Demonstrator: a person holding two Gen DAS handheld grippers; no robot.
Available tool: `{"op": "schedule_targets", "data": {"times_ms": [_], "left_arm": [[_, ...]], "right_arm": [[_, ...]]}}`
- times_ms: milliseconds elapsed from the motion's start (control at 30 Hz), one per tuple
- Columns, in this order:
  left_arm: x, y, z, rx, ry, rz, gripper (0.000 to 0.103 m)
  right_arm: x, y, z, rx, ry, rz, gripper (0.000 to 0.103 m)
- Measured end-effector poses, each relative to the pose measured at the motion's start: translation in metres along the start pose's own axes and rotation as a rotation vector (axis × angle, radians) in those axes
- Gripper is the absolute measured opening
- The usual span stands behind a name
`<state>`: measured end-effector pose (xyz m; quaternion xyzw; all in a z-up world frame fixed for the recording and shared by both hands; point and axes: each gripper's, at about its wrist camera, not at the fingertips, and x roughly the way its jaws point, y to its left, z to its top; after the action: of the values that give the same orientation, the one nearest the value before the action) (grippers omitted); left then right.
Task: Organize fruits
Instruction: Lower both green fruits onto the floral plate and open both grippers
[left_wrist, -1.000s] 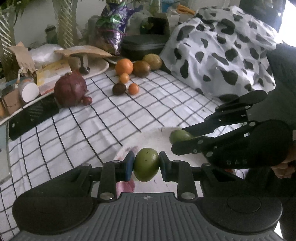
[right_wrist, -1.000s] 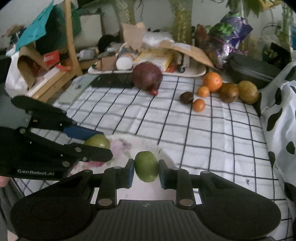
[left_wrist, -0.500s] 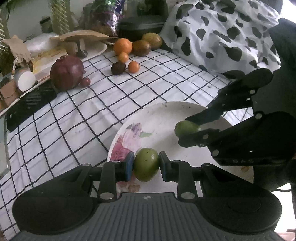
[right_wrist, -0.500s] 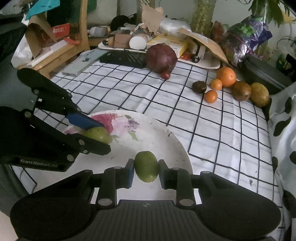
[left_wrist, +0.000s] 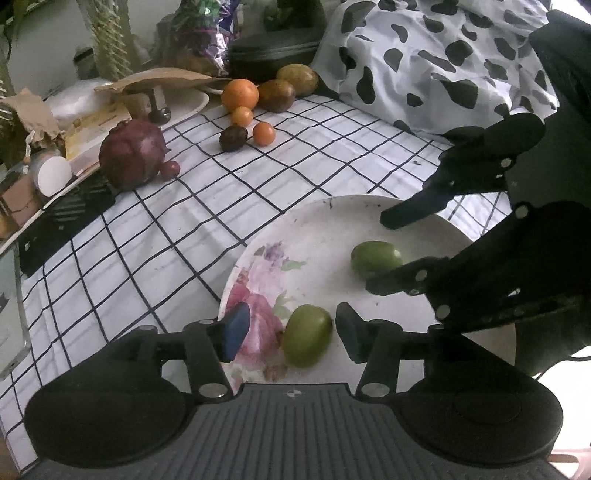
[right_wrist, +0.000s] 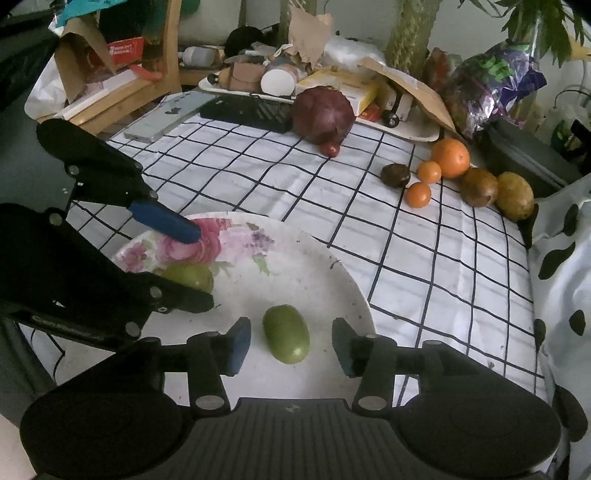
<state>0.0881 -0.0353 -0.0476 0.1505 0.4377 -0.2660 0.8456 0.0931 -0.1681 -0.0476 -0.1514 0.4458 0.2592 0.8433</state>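
A floral white plate (left_wrist: 332, 229) (right_wrist: 295, 266) lies on the checked cloth with two green fruits on it. One green fruit (left_wrist: 306, 339) (right_wrist: 190, 277) rests between the opening jaws of my left gripper (left_wrist: 291, 332) (right_wrist: 201, 268), and the pads are clear of it. The other green fruit (right_wrist: 286, 338) (left_wrist: 375, 258) lies between the opening jaws of my right gripper (right_wrist: 290, 343) (left_wrist: 376, 254), also untouched. Farther back sit a large orange (left_wrist: 240, 94) (right_wrist: 450, 158), two small oranges, a dark round fruit (left_wrist: 232, 137) and two brownish fruits (left_wrist: 276, 95).
A big purple-red round vegetable (left_wrist: 131, 153) (right_wrist: 323, 112) with a small red fruit beside it stands near a cluttered tray (right_wrist: 406, 127). A cow-print cloth (left_wrist: 443, 55) bounds the right side. A phone (right_wrist: 166, 118) and a black case (right_wrist: 517, 155) lie at the table's back.
Both grippers came down over the plate and let go. Each green fruit, held between shut pads before, now lies on the plate between parted jaws.
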Motion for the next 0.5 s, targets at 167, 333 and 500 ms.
{"op": "schedule_targets", "data": {"times_ms": [167,333,500], "left_arm": [[-0.011,0.001,-0.006,-0.017,-0.009,0.018,0.051],[-0.029,-0.003,-0.016,-0.038,-0.040,0.053,0.069],[-0.048,-0.009,-0.026,-0.066,-0.070,0.089,0.069]], "right_arm": [[-0.011,-0.001,-0.003,0.010,-0.020,0.000,0.067],[-0.027,-0.001,-0.010,0.049,-0.045,-0.006,0.077],[-0.045,-0.003,-0.018,0.110,-0.084,-0.016,0.099]]}}
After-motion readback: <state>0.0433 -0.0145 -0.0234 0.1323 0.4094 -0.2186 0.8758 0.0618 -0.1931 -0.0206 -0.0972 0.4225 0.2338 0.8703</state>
